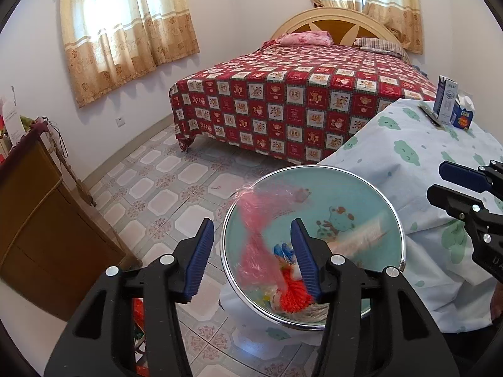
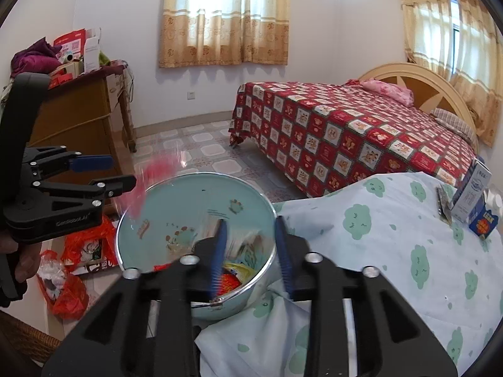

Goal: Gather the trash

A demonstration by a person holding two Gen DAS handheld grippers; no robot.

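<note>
The pink plastic wrapper (image 1: 256, 238) is blurred in mid-air just above the rim of the pale green trash bin (image 1: 371, 194), which stands on the tiled floor against the cloth-draped table (image 1: 408, 132); we judge it is dropping into the bin, where red and yellow scraps (image 1: 294, 295) already lie at the bottom. Our left gripper (image 1: 254, 260) hangs over the bin's near edge with its jaws spread wide and nothing between them, so the release step looks done. Our right gripper (image 2: 251, 257) straddles the bin's rim on the table side, jaws also apart and empty. Further out on the table stand a white carton (image 2: 471, 191) and a small blue box (image 2: 482, 221), with a dark flat strip (image 2: 443, 204) beside them. If these count as trash, we think the next move calls for swinging a gripper across the table and closing on one squarely, since the carton stands upright and could tip.
</note>
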